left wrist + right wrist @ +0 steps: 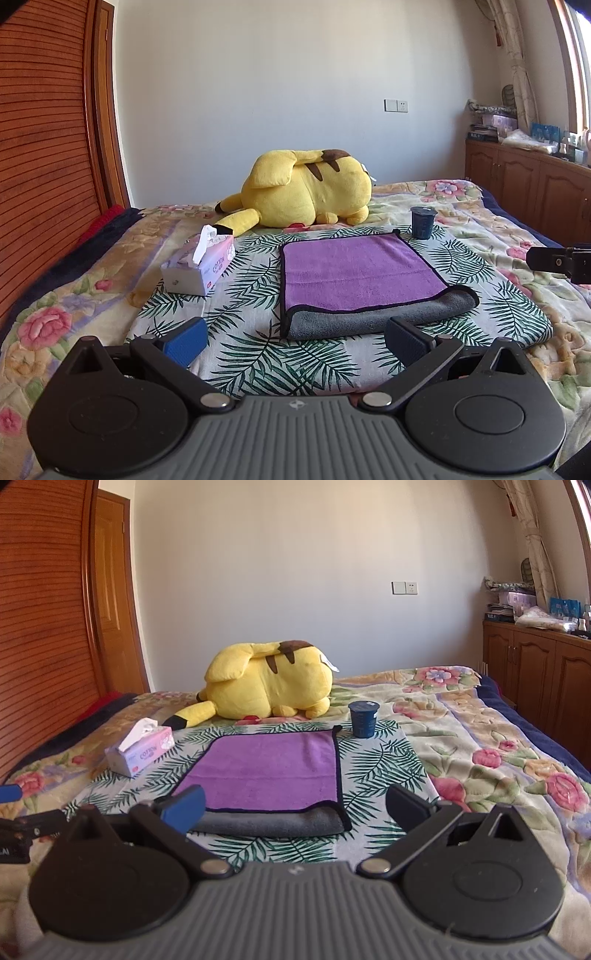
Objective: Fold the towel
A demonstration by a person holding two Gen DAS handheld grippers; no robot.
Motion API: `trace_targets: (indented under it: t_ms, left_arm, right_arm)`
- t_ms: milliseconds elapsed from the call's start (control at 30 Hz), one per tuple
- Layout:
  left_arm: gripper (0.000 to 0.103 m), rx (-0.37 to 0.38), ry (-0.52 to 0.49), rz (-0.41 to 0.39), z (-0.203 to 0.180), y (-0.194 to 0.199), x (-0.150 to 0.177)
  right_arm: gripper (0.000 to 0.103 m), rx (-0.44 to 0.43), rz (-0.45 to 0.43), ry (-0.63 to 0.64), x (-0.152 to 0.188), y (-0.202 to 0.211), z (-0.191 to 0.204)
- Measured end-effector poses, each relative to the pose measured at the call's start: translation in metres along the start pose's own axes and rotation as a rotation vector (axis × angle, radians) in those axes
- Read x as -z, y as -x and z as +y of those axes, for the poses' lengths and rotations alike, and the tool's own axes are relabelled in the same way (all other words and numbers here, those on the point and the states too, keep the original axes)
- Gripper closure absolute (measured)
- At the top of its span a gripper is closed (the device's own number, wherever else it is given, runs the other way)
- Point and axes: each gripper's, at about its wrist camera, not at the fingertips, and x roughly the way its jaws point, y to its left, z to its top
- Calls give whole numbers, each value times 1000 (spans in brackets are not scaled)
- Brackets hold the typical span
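Towel [354,273] lies folded on leaf-print cloth [251,354], both grippers empty.

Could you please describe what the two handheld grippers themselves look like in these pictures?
The left gripper and right gripper look alike: a ribbed grey body with a small central logo, two round black discs at the sides, and black linkage arms on silver pivot pins. Each has two flat blue-padded fingers. No cables, sleeves or hands show.

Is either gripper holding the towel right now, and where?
Nothing is held. Left gripper and right gripper are both open, short of the towel.
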Motion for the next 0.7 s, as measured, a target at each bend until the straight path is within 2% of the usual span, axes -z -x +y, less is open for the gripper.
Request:
trace_targets:
  t_ms: [400, 700]
  left_arm:
    - [17, 29, -33, 33, -5, -24, -6]
    - [17, 66, -52, 48, -8, -48, -16]
  right_arm:
    - [0, -9, 92, 40, -1, -37, -6]
    - [0, -31, 108, 90, -3, -58, -7]
